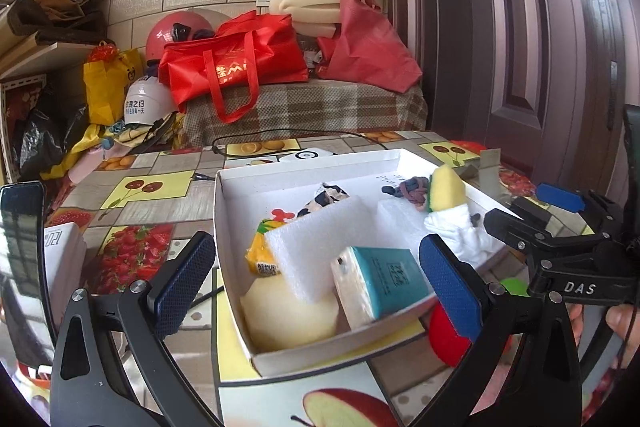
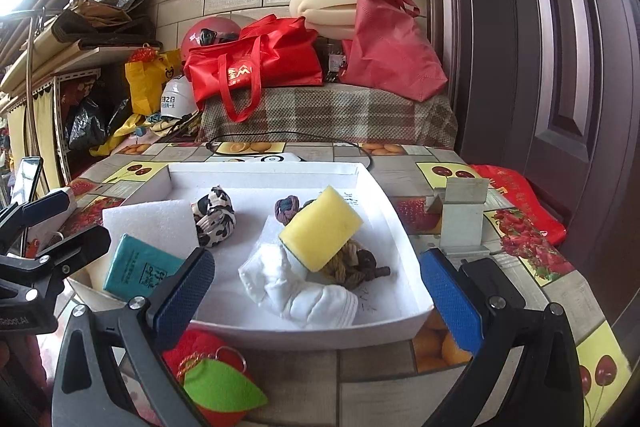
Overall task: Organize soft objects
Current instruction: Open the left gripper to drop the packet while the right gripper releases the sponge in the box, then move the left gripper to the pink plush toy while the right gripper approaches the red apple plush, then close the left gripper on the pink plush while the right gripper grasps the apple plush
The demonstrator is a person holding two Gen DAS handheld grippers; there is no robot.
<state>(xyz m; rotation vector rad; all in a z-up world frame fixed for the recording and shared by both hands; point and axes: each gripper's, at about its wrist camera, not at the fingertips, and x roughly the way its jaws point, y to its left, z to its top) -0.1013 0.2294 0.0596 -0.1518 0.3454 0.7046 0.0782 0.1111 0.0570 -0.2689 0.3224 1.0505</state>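
A: What's the biggest thing in front of us?

B: The worktop (image 2: 400, 379) with its fruit-print cover, and on it a shallow white box (image 2: 404, 239). Most of the soft things lie inside that box.

A: Which ones?

B: A white foam block (image 1: 320, 247) leaning at the left side, a teal tissue pack (image 1: 384, 275) beside it, a pale round sponge (image 1: 280, 319) in the near corner. On the right side, a yellow sponge (image 2: 320, 227) rests on a white cloth (image 2: 304, 291) and a knot of brown rope (image 2: 356, 267). A black-and-white patterned fabric bundle (image 2: 214, 221) sits towards the back.

A: Anything outside?

B: A red plush toy with a green leaf (image 2: 212, 383) lies on the worktop, just in front of the box's near wall.

A: And the hand-held grippers?

B: The left hand-held gripper (image 1: 320, 283) has its jaws spread wide, straddling the box's near end, clasping nothing. The right hand-held gripper (image 2: 316, 295) is likewise spread wide and empty, its left finger (image 2: 184, 299) above the plush toy.
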